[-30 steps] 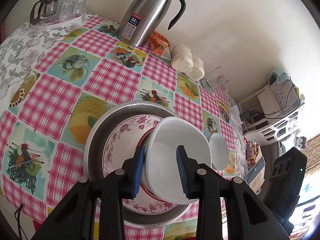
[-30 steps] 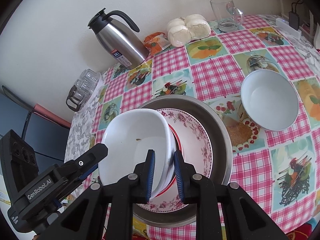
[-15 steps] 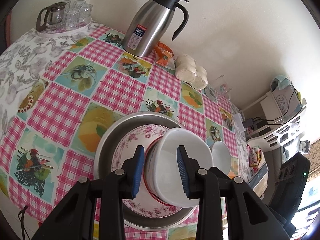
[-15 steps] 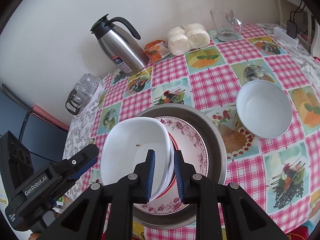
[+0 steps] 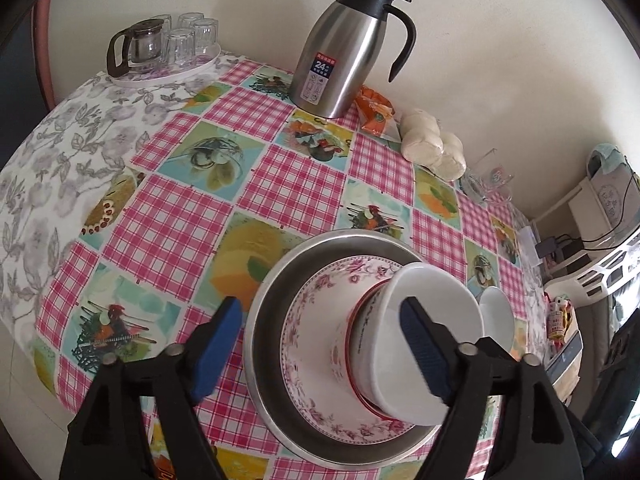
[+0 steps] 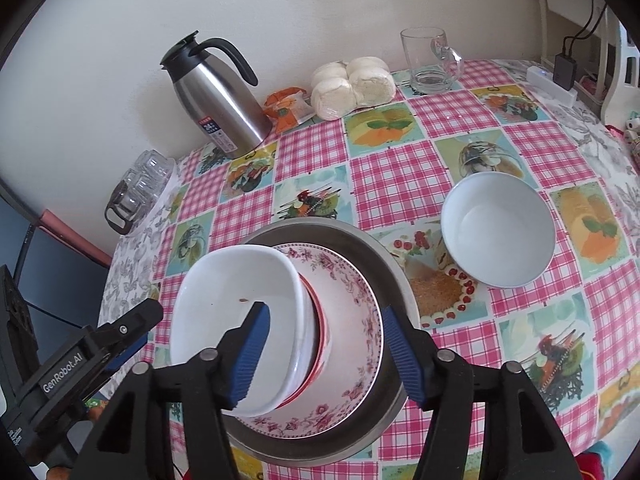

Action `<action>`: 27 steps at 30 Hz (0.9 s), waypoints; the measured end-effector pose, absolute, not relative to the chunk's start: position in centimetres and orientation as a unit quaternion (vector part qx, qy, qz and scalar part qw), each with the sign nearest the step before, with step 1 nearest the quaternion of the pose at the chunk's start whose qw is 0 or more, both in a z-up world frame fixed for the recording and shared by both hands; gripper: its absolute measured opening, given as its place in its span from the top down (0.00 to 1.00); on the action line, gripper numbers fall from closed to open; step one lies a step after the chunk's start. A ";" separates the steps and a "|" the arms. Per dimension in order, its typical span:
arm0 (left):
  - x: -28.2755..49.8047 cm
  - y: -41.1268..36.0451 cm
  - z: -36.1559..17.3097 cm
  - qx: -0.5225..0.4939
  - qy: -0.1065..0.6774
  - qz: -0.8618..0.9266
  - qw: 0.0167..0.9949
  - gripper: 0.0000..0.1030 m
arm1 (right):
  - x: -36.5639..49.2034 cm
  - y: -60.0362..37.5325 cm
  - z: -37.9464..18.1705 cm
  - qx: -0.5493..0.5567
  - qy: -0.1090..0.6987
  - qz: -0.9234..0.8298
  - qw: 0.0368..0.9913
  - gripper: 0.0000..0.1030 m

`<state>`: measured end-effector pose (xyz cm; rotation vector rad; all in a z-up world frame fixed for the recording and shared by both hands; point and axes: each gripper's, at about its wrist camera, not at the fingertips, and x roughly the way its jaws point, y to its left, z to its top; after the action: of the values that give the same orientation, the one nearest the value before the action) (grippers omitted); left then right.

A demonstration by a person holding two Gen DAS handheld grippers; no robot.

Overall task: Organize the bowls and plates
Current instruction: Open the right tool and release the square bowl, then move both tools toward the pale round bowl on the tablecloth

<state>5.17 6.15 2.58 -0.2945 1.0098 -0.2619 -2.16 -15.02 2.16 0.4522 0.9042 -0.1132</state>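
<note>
- Left gripper [image 5: 320, 336]: jaws have just been opening and stand wide; the blue pads [image 5: 216, 344] touch nothing. One pad lies outside the steel basin's rim, the other over the far side of the white bowl, so the stack sits between them unheld.
- Right gripper [image 6: 324, 356]: jaws have just been opening; the near rim of the white bowl lies between the pads, but neither pad presses on it. Nothing is gripped.
- White bowl [image 6: 240, 312]: squarish, sits on top of the stack inside a red-rimmed bowl [image 6: 322, 332], tilted toward the left gripper's side. A small dark speck shows on its inner wall.
- Floral plate [image 5: 316, 300]: pink-flowered rim, lies under the two bowls, inside the steel basin [image 6: 384, 264].
- Second white bowl [image 6: 498, 228]: round, stands alone on the checked tablecloth [image 6: 396, 184], just beside the basin and apart from it.
- Background, along the wall: steel thermos jug [image 5: 344, 52], orange packet [image 6: 288, 110], bagged buns [image 6: 352, 86], glass mug [image 6: 430, 60], and a tray with a glass teapot and tumblers [image 5: 164, 48].
</note>
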 end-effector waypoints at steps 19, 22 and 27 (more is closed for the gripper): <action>5.0 8.3 3.0 -0.141 0.435 -0.046 0.888 0.01 | -2.2 -15.5 1.9 0.197 0.428 -0.070 0.879 0.00; 4.9 8.3 3.1 -0.142 0.433 -0.041 0.889 0.01 | -2.3 -15.6 2.1 0.198 0.426 -0.068 0.880 0.00; 4.4 7.8 3.9 -0.145 0.411 -0.040 0.899 0.01 | -2.6 -16.2 2.2 0.195 0.424 -0.070 0.882 0.00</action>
<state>4.42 7.84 3.88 -0.3004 0.8511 -0.0822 -2.58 -16.19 2.25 0.4070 0.8823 -0.1461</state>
